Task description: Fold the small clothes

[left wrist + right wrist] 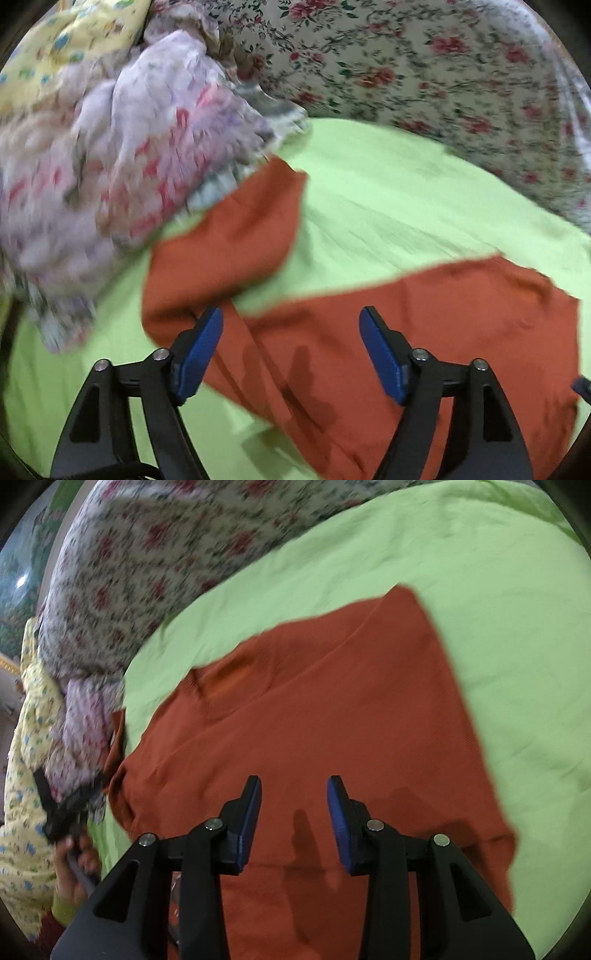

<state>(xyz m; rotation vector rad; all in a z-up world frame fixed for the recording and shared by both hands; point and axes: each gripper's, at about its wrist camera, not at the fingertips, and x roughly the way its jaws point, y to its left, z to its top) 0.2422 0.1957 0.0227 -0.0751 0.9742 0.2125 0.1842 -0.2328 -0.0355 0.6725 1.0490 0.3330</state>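
A rust-orange knit garment (332, 350) lies spread on a light green sheet (388, 206); one part of it reaches up to the left toward a clothes pile. My left gripper (291, 317) is open and empty, just above the orange garment. In the right wrist view the same garment (332, 709) fills the middle, lying fairly flat with a seam across it. My right gripper (293, 786) is open and empty, hovering over the garment's near part. The left gripper (59, 812) and the hand holding it show at the left edge of the right wrist view.
A pile of pale lilac and pink patterned clothes (122, 158) sits at the left, touching the orange garment. A yellow printed cloth (62, 44) lies behind it. A floral bedcover (424, 74) lies beyond the green sheet (498, 590).
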